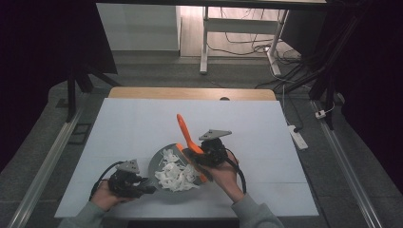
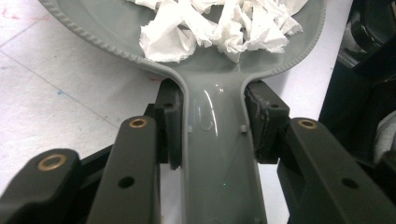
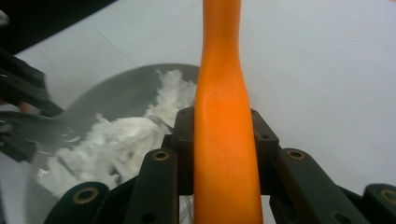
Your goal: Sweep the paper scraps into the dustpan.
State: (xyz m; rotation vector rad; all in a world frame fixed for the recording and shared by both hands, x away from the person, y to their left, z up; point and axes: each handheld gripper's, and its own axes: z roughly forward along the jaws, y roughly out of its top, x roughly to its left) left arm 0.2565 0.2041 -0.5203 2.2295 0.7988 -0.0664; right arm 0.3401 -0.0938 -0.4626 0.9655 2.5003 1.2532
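Observation:
A grey dustpan lies on the white table near its front, heaped with torn white paper scraps. My left gripper is shut on the dustpan's handle, and both pads press its sides. The scraps fill the pan just past the jaws. My right gripper is shut on an orange-handled tool whose handle slants up and away, its lower end over the pan's right edge. In the right gripper view the dustpan and the scraps lie to the left.
The white table top stretches bare behind and beside the pan. A wooden strip marks its far edge. On the floor to the right lie a power strip and cables. A white desk frame stands beyond.

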